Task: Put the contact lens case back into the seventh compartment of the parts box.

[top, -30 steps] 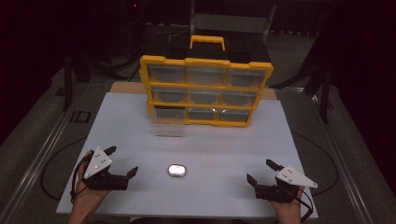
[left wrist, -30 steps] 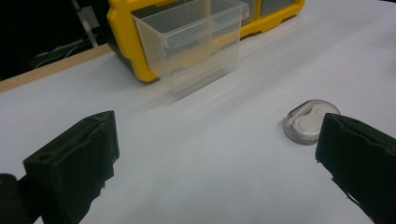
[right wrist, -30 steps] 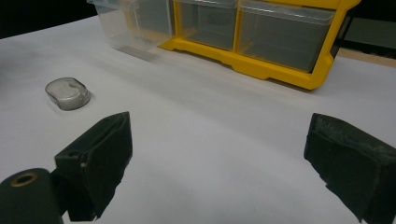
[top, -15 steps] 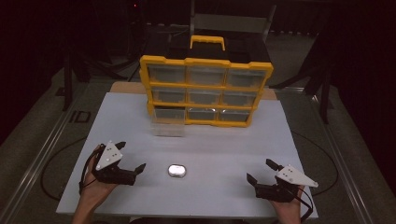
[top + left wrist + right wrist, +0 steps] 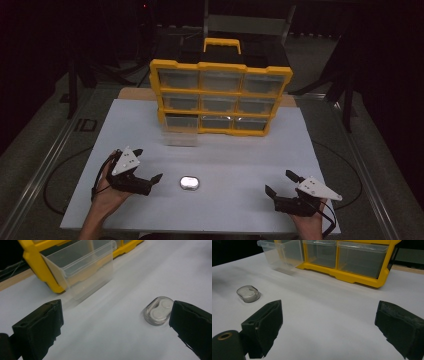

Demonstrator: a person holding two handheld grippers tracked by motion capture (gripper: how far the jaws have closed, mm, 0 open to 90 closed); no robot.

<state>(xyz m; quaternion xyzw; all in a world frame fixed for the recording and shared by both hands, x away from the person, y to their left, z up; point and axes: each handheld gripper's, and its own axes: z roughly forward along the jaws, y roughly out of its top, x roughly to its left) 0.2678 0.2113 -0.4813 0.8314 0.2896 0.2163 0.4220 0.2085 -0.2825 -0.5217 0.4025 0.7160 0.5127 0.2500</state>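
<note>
Since my left gripper [image 5: 145, 181] sits just beside the small clear case [image 5: 189, 183] with its jaws wide open and empty, I judge the step in hand to be closing in for the pick. I'd bring the jaws down so they bracket the case across its narrow width, then squeeze gently; the plastic looks slick. The case lies flat on the white bench [image 5: 240, 150], near the front, its long axis running left to right in the high view. My right gripper [image 5: 278, 186] rests well apart, open too. The pulled-out drawer [image 5: 179, 137] of the yellow organizer [image 5: 220, 97] waits behind.
</note>
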